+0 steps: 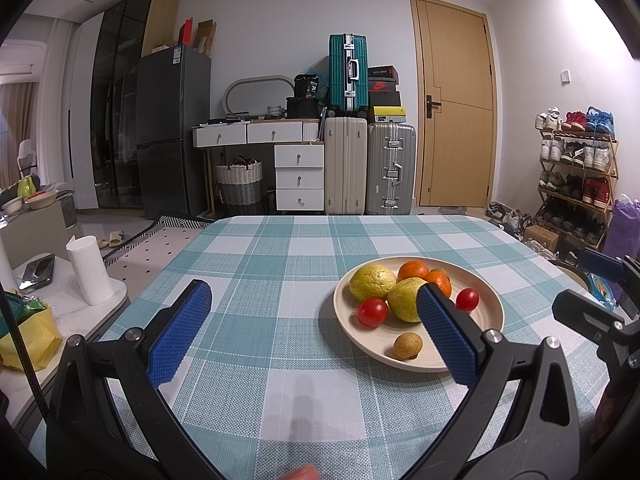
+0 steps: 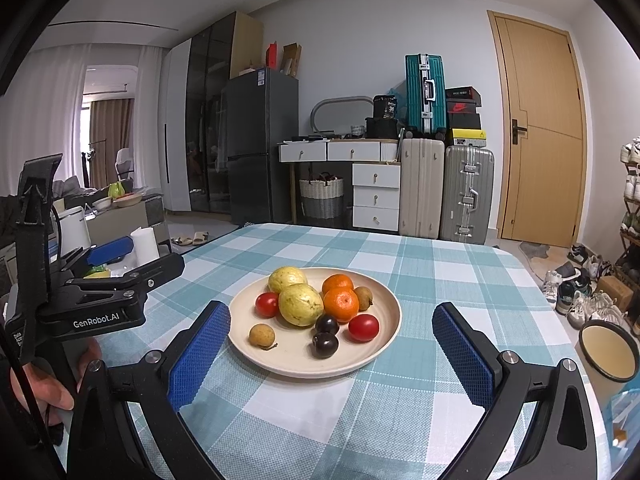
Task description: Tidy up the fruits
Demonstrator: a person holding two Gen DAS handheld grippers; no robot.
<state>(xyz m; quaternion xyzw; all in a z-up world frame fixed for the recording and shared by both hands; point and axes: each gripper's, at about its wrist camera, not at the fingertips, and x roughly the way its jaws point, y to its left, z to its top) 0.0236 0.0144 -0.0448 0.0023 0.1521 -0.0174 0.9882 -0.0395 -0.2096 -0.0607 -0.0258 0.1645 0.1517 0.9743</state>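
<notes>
Fruits are gathered on one cream plate [image 2: 384, 344] on the checked tablecloth [image 2: 420, 264], straight ahead of the right gripper [image 2: 340, 356], which is held released with nothing between its fingers. The left gripper [image 1: 316, 332] is likewise spread wide and empty, the plate lying to its right, so the right gripper is judged better aligned. Counted: two guavas [image 2: 301, 305], two oranges [image 2: 341, 305], two tomatoes [image 2: 363, 328], two dark plums [image 2: 325, 345], two longans [image 2: 262, 336].

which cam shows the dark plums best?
Right wrist: both plums lie unobstructed at the plate's near side. In the left wrist view they are hidden behind the left tool's right finger.
</notes>
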